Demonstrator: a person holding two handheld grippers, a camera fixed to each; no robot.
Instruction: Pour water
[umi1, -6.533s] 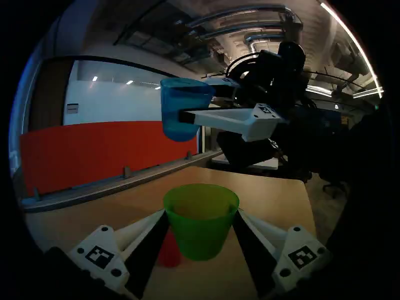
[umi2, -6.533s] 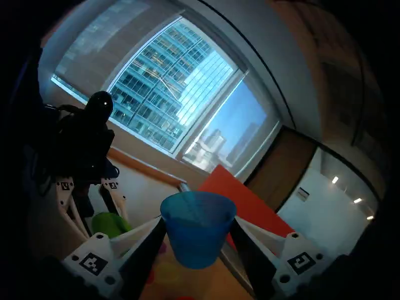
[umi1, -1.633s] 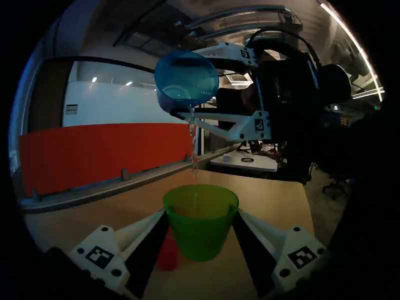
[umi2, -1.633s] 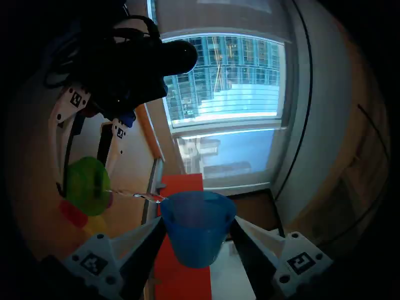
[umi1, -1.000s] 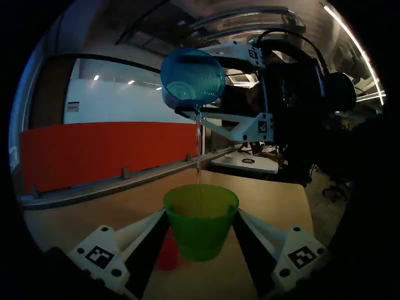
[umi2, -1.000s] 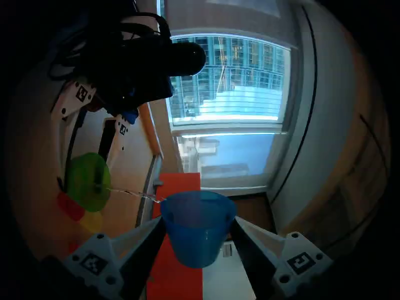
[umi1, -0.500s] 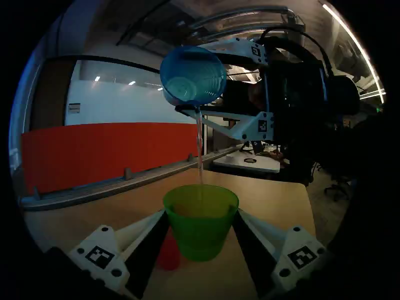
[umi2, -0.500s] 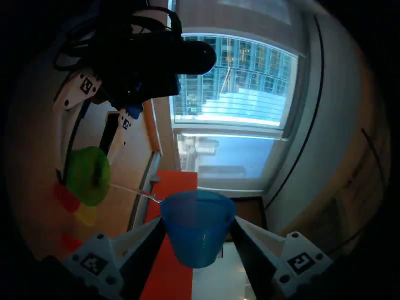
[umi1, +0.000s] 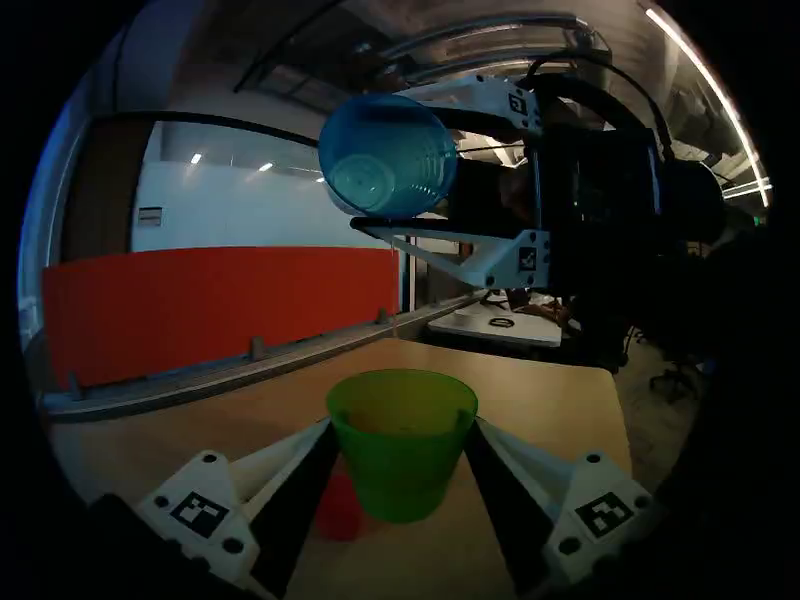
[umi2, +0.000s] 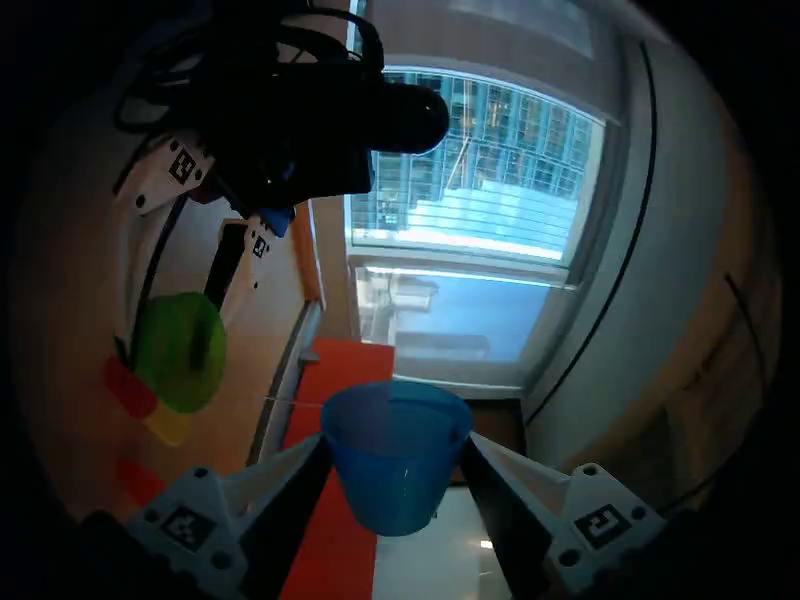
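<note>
My left gripper (umi1: 402, 430) is shut on a green cup (umi1: 402, 455) that stands upright just above the wooden table (umi1: 540, 395). High above it hangs a blue cup (umi1: 388, 157), tipped on its side with its mouth toward this camera and held between the right gripper's white fingers (umi1: 470, 262). In the right gripper view, my right gripper (umi2: 397, 445) is shut on the blue cup (umi2: 397, 470). The green cup (umi2: 180, 352) lies off to the left there, mouth toward me. A faint thread of water (umi2: 292, 402) leaves the blue rim.
A small red cup (umi1: 340, 505) stands on the table just left of the green cup. In the right gripper view, a red cup (umi2: 128, 388) and a yellow cup (umi2: 170, 425) sit beside the green one. An orange partition (umi1: 210, 300) runs along the table's far edge.
The blue cup has tipped further, from upright to lying on its side. The steady stream into the green cup has thinned to almost nothing. The green cup has stayed still.
</note>
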